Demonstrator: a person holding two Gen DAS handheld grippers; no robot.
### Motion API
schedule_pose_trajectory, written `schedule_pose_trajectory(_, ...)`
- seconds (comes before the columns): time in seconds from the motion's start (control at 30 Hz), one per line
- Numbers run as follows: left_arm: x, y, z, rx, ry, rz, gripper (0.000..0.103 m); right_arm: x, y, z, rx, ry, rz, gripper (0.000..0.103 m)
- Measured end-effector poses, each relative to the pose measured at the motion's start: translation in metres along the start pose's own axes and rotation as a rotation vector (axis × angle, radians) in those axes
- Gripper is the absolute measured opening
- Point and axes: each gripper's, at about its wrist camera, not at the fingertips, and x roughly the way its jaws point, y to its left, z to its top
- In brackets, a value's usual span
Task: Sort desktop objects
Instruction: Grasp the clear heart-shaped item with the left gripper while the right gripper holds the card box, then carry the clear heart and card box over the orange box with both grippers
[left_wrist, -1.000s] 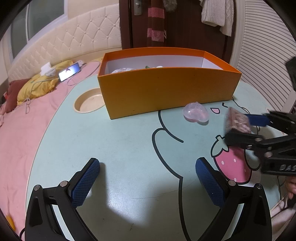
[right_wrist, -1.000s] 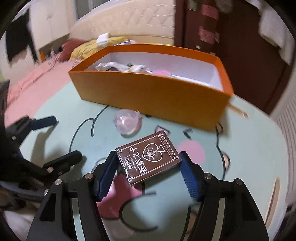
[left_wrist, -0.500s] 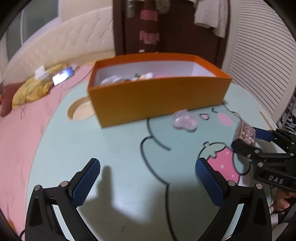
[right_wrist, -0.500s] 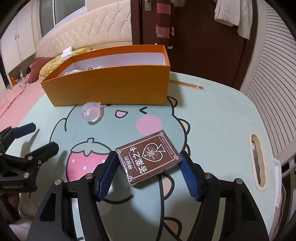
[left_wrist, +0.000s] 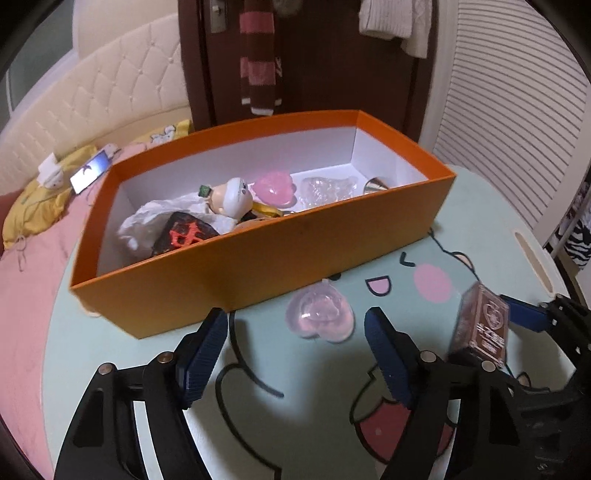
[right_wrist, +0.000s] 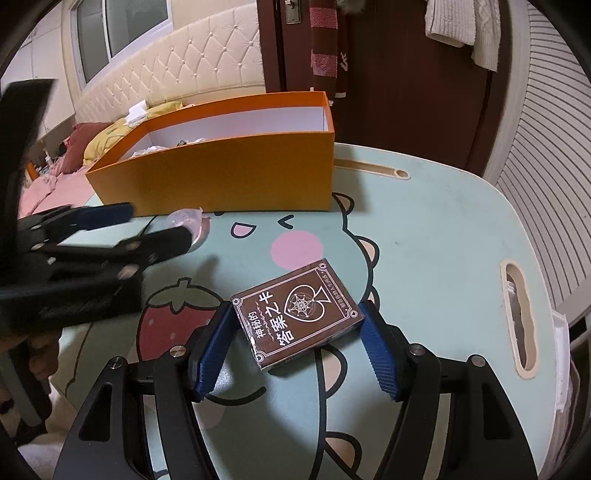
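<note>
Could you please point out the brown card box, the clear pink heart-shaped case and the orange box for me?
brown card box (right_wrist: 299, 314): right wrist view, on its printed top face.
clear pink heart-shaped case (left_wrist: 319, 314): left wrist view, on its domed middle.
orange box (left_wrist: 258, 266): left wrist view, on its near outer wall.

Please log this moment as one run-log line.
left claw: open, short of clear pink heart-shaped case | right claw: shut on brown card box | orange cardboard box: part-filled

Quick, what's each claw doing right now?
Left claw: open, empty, just short of the clear pink heart-shaped case.
Right claw: shut on the brown card box.
</note>
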Motion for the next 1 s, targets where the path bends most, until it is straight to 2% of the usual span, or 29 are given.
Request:
schedule_pose_trajectory(0.23,0.005,-0.005,0.001,0.003,0.010,-0.041,0.076,-0.001,0.001,0.000,-0.003,-0.002,0.001,0.069)
schedule_pose_trajectory(0.27,0.006,-0.007,0.002,0.008,0.012,-0.037,0.073,-0.002,0.002,-0.001,-0.005,-0.002,0.000,0.069)
schedule_pose_trajectory(0.3,0.005,-0.008,0.002,0.023,0.007,-0.035,0.068,-0.002,0.002,-0.001,-0.006,-0.002,-0.001,0.069)
schedule_pose_trajectory(0.33,0.003,-0.010,0.001,0.039,0.002,-0.034,0.046,-0.001,0.002,0.000,-0.006,-0.002,-0.001,0.069)
schedule_pose_trajectory(0.37,0.002,-0.012,0.001,0.055,-0.002,-0.032,0.037,-0.001,0.002,0.000,-0.006,-0.002,0.000,0.069)
schedule_pose_trajectory(0.47,-0.002,-0.012,-0.004,0.071,-0.003,-0.044,0.037,-0.002,0.002,0.000,-0.005,-0.004,0.001,0.069)
schedule_pose_trajectory(0.67,-0.026,0.018,-0.025,-0.021,-0.019,-0.075,0.037,-0.002,0.002,0.001,-0.008,-0.003,-0.001,0.069)
schedule_pose_trajectory(0.87,-0.055,0.027,-0.047,-0.042,-0.034,-0.027,0.037,0.000,0.008,0.000,-0.033,0.000,-0.028,0.068)
schedule_pose_trajectory(1.0,-0.058,0.033,-0.059,-0.083,-0.037,0.004,0.037,0.000,0.016,0.000,-0.059,0.004,-0.031,0.068)
